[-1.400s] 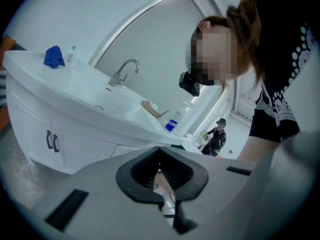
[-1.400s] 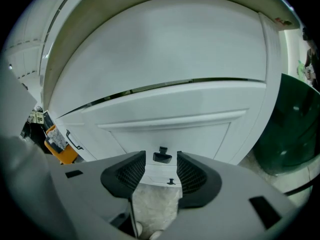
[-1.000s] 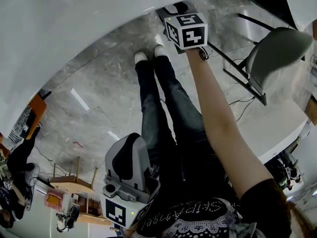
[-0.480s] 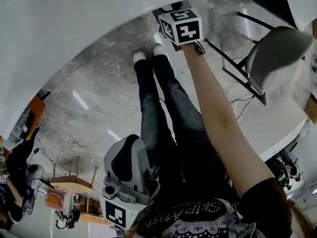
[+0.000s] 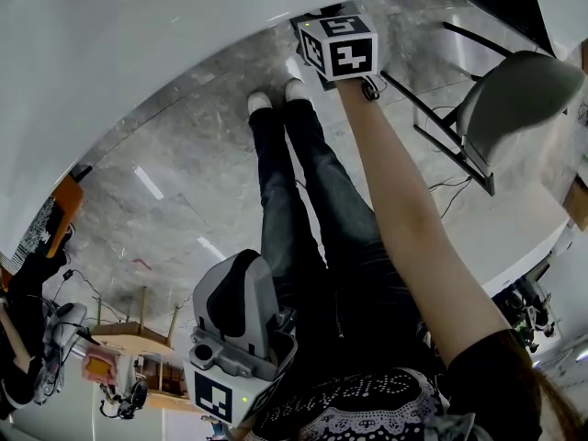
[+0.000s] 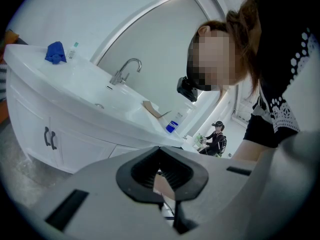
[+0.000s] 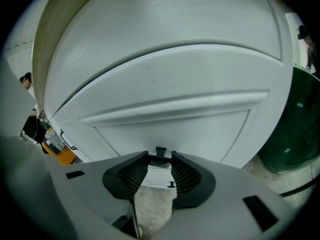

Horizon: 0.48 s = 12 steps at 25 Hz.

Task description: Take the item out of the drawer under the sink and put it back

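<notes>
Presently my right gripper (image 7: 160, 159) fingers are closing, not yet gripping, around the drawer handle (image 7: 160, 150) at twelve o'clock; clamping and pulling should follow.

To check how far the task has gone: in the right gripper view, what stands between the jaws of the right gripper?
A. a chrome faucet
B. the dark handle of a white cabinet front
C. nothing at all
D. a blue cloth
B: the dark handle of the white cabinet front stands between the jaws of the right gripper, which have just been closing.
</notes>
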Tool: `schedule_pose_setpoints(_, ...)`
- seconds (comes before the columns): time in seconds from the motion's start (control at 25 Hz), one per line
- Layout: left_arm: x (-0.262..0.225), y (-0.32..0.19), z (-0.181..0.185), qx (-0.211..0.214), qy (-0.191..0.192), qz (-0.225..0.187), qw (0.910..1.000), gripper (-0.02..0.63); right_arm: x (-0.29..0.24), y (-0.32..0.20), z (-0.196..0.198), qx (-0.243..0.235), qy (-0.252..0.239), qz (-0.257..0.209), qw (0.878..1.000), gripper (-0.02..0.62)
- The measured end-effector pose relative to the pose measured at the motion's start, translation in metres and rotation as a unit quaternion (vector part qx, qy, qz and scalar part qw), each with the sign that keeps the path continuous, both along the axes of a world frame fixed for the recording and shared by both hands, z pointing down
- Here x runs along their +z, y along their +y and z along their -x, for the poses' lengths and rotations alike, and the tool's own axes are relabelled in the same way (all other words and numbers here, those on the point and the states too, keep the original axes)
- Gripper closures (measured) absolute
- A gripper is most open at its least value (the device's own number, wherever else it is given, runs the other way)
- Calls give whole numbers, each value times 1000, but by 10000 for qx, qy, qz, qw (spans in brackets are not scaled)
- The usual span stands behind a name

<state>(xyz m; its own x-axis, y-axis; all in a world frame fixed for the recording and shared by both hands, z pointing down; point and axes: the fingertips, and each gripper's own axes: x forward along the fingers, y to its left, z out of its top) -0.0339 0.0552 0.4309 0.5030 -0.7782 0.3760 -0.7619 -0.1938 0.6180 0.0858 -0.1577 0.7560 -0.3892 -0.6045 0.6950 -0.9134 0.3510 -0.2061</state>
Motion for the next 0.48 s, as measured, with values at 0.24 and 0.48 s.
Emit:
schedule_pose_setpoints(0.24,-1,-5,-1,-43,147,33,9999,601,0,0,-1,22,-9,-93,10000,444)
schedule_pose_setpoints(0.48,-2,0,1,1,41,-68,10000,601,0,8,-3,11,-45,-103,9999,446)
